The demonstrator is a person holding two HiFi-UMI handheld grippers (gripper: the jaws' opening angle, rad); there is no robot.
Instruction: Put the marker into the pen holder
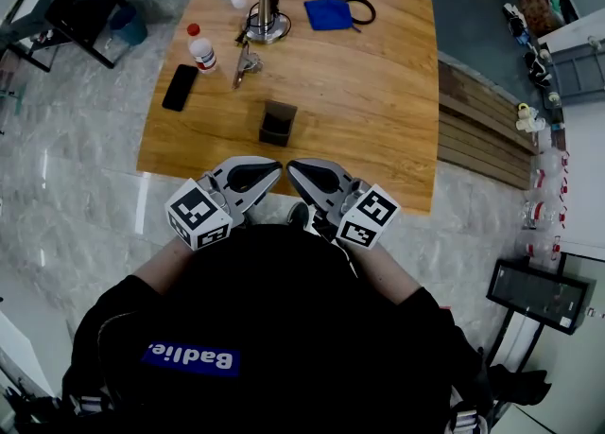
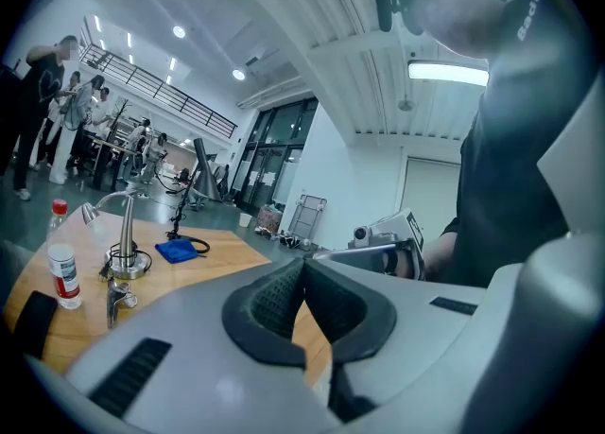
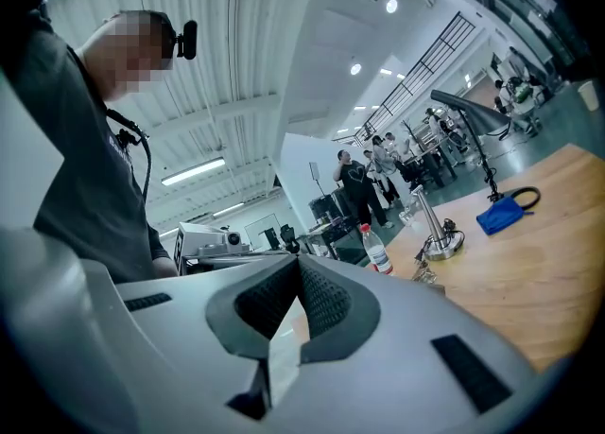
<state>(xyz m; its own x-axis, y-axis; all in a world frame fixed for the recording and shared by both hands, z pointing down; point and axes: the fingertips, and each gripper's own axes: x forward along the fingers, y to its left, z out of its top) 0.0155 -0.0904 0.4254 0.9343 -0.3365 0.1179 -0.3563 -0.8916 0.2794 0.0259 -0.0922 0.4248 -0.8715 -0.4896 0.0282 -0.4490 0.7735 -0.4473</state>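
A small black pen holder [image 1: 277, 124] stands on the wooden table [image 1: 378, 101], near its front middle. A slim silvery object [image 1: 247, 63] that may be the marker lies behind it to the left, and also shows in the left gripper view [image 2: 115, 298]. Both grippers hover at the table's near edge in front of the person's chest, tips pointing at each other. My left gripper [image 1: 275, 169] is shut and empty, its pads [image 2: 284, 292] pressed together. My right gripper [image 1: 292, 167] is also shut with nothing between its pads [image 3: 319, 298].
On the table's left part lie a black phone [image 1: 180, 87] and a red-capped bottle [image 1: 200, 47]. A metal stand [image 1: 265, 21], a blue cloth [image 1: 329, 13] and a black cable [image 1: 359, 7] sit at the back. A wooden bench [image 1: 482, 125] runs along the right.
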